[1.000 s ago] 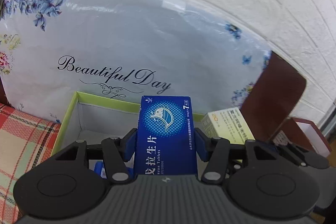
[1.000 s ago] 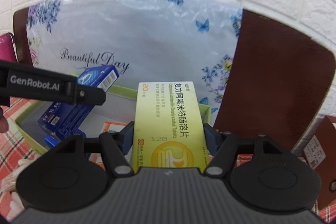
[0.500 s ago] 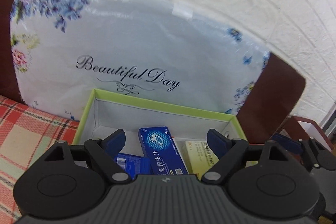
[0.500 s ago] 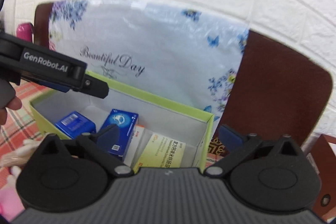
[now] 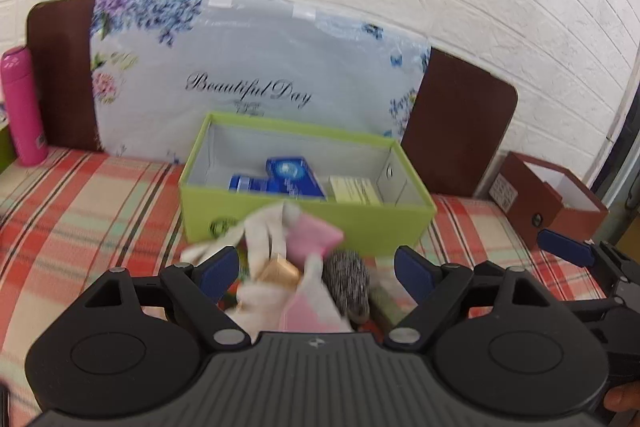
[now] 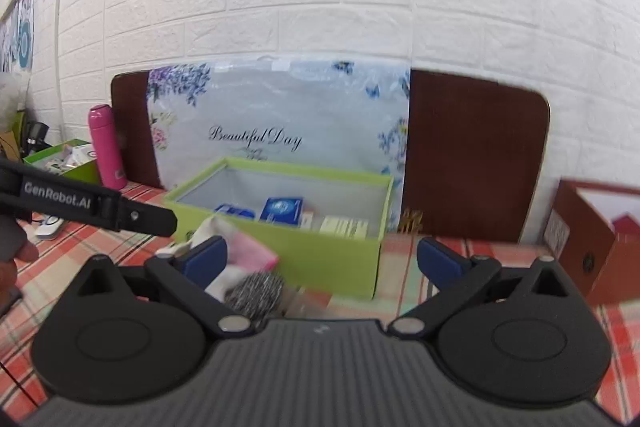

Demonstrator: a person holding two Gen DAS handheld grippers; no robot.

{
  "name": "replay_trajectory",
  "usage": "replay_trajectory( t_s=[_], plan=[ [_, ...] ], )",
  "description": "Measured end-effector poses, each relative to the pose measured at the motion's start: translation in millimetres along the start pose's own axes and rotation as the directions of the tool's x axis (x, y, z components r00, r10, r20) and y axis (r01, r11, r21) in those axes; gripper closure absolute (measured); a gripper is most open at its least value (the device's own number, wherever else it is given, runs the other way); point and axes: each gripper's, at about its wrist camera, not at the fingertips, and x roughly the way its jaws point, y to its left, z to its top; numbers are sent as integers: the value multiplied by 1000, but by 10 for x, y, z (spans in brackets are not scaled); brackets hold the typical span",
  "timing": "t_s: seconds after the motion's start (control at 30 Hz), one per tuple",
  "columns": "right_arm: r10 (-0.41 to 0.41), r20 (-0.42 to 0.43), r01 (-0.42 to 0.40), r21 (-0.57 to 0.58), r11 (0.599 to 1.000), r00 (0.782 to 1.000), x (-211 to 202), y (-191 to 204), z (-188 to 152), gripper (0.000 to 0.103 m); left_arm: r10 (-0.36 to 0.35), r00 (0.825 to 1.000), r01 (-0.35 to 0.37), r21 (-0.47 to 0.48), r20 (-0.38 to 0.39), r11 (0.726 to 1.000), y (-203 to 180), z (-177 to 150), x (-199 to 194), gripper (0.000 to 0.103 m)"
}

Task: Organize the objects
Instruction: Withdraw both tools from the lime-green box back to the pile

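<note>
Both tongs stand wide with nothing between their pads. The left tongs [image 5: 316, 269] sit low in the frame, and the green box [image 5: 304, 227] lies beyond them at centre, holding the blue packet [image 5: 294, 179] and the yellow packet [image 5: 354, 189]. The right tongs [image 6: 322, 259] sit likewise short of it. Socks [image 5: 280, 239] crowd the box's front edge; bare checked cloth [image 5: 80, 211] spreads to the left.

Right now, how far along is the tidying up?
Done: blue medicine box and pale yellow box lie inside the green box. In hand: nothing; left gripper and right gripper are open. Left: the cloth pile and steel scourer in front.
</note>
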Motion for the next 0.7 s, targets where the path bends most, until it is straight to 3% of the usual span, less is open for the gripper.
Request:
replay_trajectory(
  t_s=[0.2,0.4,0.53,0.7],
  plan=[
    [6,-72,2,124,992,997,-278,4,-514,0,16,997,-17,-16,-77,1000,72,-496,-151,15],
    [-6,-125,23,134,991,992,-439,108,-928,0,32,988,-38,-33,-149,999,166,-859,-133,15],
    [-9,-165,26,99,995,986,-467,252,-1121,0,35,985,-39,-24,-167,999,174,-983,-119,15],
    [27,-200,-8,97,995,979,-463,377,-1251,0,88,983,-91,-13,-164,996,270,-997,-155,15]
  ],
)
